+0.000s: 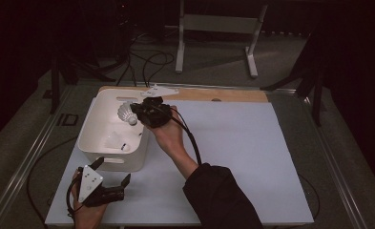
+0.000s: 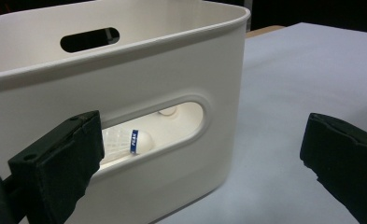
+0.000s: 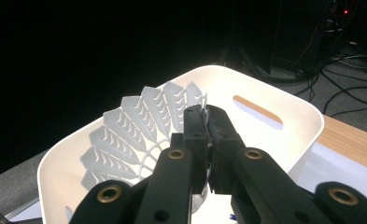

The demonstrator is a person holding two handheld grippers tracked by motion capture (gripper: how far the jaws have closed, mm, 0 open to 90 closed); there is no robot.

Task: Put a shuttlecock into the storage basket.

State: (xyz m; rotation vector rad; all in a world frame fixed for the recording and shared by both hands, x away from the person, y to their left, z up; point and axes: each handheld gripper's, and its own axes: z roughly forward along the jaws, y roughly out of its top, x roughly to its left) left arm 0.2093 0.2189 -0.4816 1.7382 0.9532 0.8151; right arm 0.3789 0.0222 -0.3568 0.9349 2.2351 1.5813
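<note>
A white plastic bin (image 1: pixel 128 164) stands on the left part of the table. Over its far right corner my right gripper (image 1: pixel 135 112) is shut on the skirt edge of a white shuttlecock (image 1: pixel 125 113). In the right gripper view the jaws pinch that feather skirt (image 3: pixel 134 126) at the gripper tip (image 3: pixel 210 126), above the bin's rim (image 3: pixel 293 112). Another shuttlecock (image 1: pixel 114 142) lies inside the bin. It shows through the handle slot (image 2: pixel 125 142) with a blue band on its cork. My left gripper (image 1: pixel 112 171) is open and holds nothing, just in front of the bin's near wall (image 2: pixel 125 70).
A white mat (image 1: pixel 233 152) covers the table to the right of the bin. A wooden strip (image 1: pixel 223 94) runs along its far edge. Beyond it, a white stand (image 1: pixel 213 28) and black cables (image 1: pixel 147 62) are on the dark floor.
</note>
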